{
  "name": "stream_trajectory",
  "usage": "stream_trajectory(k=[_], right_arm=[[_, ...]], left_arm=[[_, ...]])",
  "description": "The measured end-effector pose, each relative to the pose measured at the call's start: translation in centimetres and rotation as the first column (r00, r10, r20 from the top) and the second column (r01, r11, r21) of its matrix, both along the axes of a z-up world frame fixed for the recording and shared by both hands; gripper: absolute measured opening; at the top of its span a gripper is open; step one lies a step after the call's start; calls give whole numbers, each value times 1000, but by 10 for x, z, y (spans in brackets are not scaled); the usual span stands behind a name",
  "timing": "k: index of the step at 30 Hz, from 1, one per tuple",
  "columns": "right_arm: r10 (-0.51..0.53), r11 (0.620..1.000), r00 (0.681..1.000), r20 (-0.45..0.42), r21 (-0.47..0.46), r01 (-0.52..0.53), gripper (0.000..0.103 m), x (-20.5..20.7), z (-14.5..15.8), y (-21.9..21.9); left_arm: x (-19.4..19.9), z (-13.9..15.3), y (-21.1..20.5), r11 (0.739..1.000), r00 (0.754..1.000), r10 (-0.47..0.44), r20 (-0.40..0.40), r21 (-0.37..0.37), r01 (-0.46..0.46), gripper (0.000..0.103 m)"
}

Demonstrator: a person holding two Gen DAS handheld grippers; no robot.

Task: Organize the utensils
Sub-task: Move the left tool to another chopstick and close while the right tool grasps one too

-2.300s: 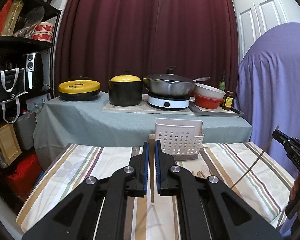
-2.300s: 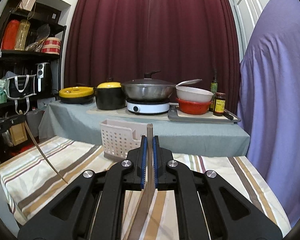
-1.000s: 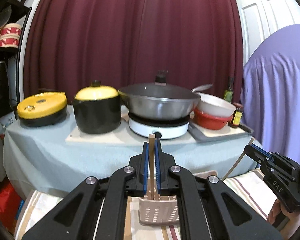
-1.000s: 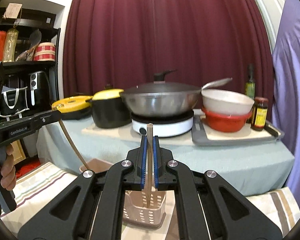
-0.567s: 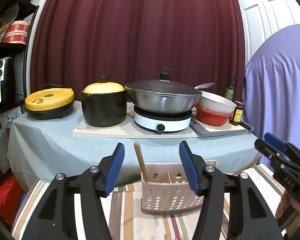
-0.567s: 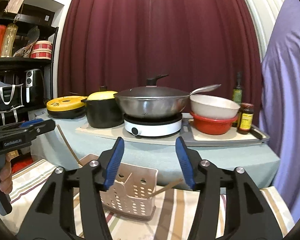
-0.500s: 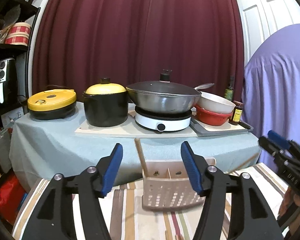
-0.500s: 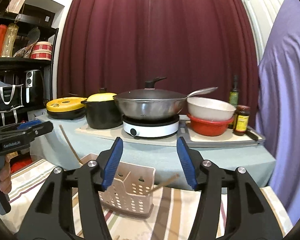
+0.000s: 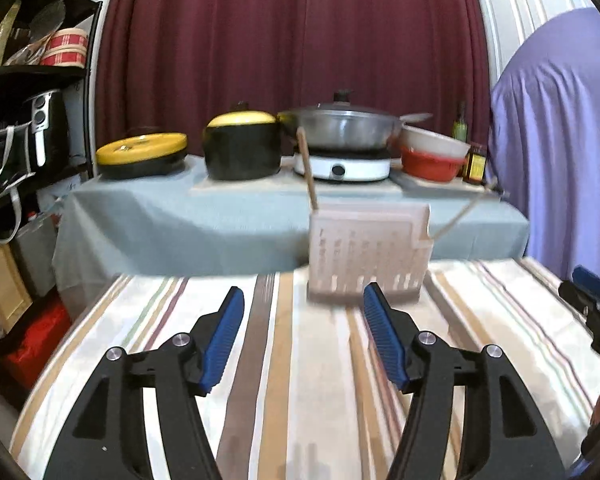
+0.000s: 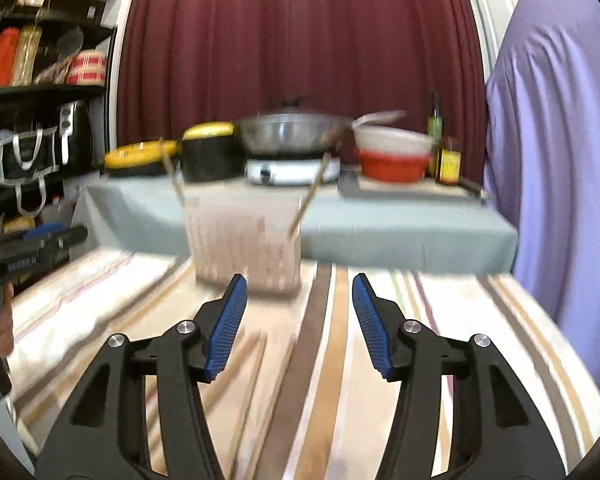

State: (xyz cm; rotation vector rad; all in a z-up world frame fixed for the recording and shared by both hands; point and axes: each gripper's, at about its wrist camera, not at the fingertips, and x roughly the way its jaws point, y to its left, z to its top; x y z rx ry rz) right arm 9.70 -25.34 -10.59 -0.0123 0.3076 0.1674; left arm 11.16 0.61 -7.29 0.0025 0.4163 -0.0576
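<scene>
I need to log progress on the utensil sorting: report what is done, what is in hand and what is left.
Done: two chopsticks, one and another, stand leaning in the perforated basket on the striped cloth. In hand: nothing; the left gripper and right gripper are both open and empty, their jaws just opened. Left: blur hides whether any utensils remain on the cloth.

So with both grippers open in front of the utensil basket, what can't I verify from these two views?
- Inside of the basket: both views, its wall hides which compartment each chopstick stands in.
- Chopstick count: right wrist view, motion blur smears the sticks.
- Striped cloth near the grippers: both views, blur; loose utensils cannot be told.
- Right gripper: left wrist view, cut off by the edge.
</scene>
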Motion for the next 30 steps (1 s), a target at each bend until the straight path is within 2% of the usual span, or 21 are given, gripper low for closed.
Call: stream_trajectory(k=[3, 11, 15, 20, 30], right_arm=[[7, 1000, 998, -61, -10, -8, 52, -20, -27, 2], [21, 1000, 986, -168, 4, -21, 41, -56, -81, 6], [37, 999, 982, -185, -3, -38, 39, -64, -92, 11], [52, 998, 977, -206, -6, -54, 36, -69, -100, 16], [60, 998, 966, -253, -12, -65, 17, -67, -113, 17]], left_arm=[[-16, -18, 1, 1000, 999, 12, -34, -9, -12, 61], [-51, -60, -3, 1000, 994, 7, -113, -2, -8, 61], [-65, -80, -6, 1000, 989, 9, -146, 20, -6, 61], [-77, -89, -6, 1000, 987, 2, -161, 18, 1, 61], [-84, -100, -16, 999, 983, -32, -180, 16, 36, 58]])
